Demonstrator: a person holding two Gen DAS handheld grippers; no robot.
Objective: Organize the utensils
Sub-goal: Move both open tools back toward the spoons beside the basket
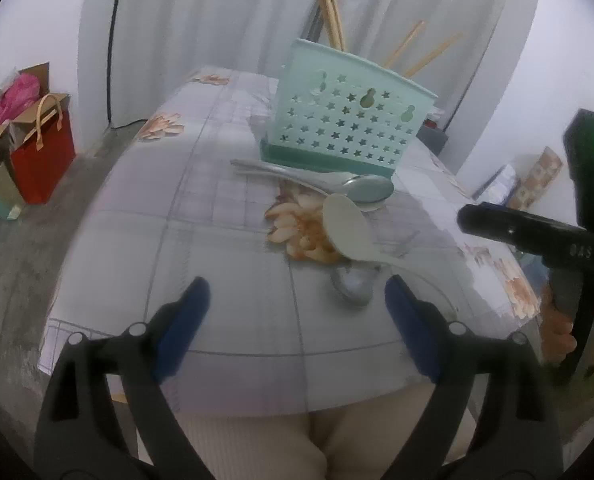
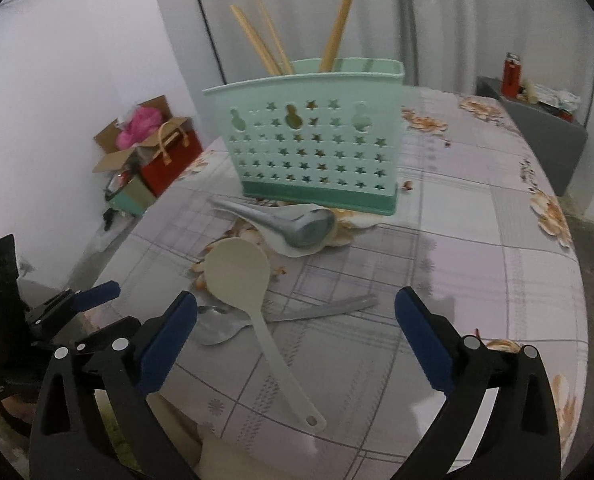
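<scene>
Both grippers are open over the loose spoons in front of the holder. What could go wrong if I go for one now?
The cream rice paddle lies across a metal spoon, so closing the right gripper there may catch both or flick one away. The mint holder looks light; chopsticks lean out of it, and a bump could tip it. The left gripper hovers close by and could collide.

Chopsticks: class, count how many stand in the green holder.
3 in the right wrist view: two chopsticks lean left in the green holder, one stands near its middle. The left wrist view suggests more.
</scene>
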